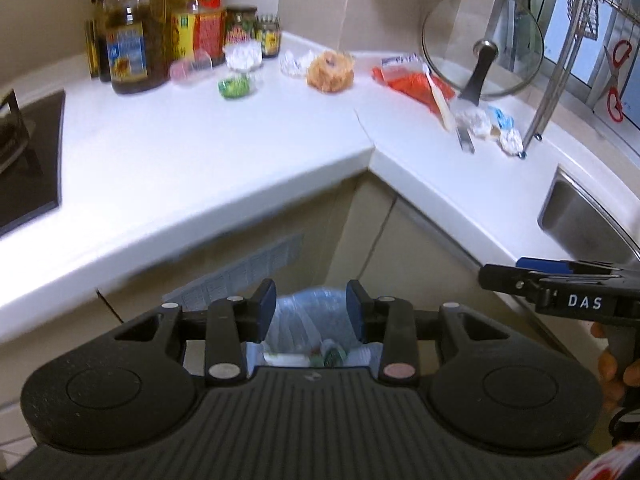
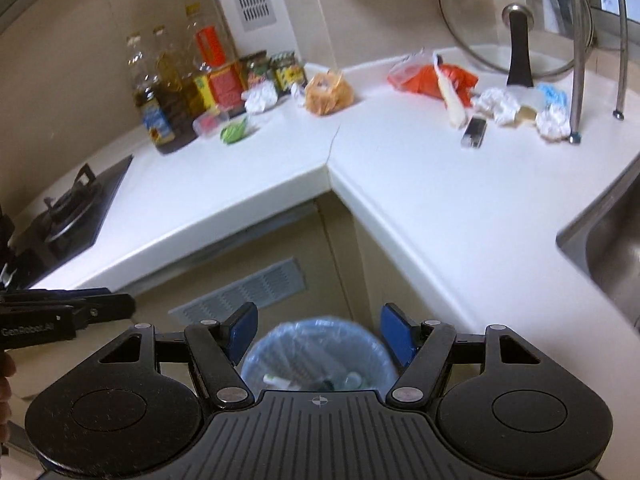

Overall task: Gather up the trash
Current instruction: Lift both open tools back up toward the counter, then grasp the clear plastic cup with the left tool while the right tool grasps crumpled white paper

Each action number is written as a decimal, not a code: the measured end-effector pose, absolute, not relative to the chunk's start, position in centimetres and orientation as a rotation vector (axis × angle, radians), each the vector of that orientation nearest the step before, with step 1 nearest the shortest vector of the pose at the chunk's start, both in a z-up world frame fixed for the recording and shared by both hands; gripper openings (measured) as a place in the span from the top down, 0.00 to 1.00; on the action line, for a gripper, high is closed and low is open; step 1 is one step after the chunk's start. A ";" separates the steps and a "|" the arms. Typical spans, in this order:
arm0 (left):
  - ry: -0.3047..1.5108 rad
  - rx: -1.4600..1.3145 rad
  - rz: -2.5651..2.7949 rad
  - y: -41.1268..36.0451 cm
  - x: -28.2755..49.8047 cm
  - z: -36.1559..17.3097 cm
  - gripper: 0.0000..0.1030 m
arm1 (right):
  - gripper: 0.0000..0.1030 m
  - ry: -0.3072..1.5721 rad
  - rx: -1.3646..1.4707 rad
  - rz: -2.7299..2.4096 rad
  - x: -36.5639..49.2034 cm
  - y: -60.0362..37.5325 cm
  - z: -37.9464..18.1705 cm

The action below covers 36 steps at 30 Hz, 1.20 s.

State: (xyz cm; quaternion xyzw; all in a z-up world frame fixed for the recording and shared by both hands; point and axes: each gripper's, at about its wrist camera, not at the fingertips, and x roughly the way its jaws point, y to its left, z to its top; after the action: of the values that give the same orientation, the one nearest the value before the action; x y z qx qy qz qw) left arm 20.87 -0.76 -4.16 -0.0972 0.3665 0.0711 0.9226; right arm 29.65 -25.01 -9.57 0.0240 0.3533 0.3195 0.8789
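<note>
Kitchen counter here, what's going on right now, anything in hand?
A person holds both grippers over the lined trash bin below the counter corner. The left gripper and right gripper are open and empty. Some rubbish is in the bin; crumpled tissues, an orange wrapper and a green scrap remain on the counter.

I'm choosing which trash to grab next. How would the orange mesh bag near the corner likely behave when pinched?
The orange mesh bag looks crumpled and puffy, so it is probably light and would squash between the pads. Its loose netting will likely sag and could snag the white wrapper beside it.
</note>
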 end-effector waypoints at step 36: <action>0.613 0.019 0.474 12.2 45.3 -1.3 0.60 | 0.34 0.564 0.013 1.003 57.4 -9.9 -4.9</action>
State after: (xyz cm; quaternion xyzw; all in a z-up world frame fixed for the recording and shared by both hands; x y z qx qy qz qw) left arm 45.34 12.20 -1.29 0.0093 0.2988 0.2310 0.9259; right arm 57.42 -9.91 -4.85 0.0063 0.2665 0.4742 0.8391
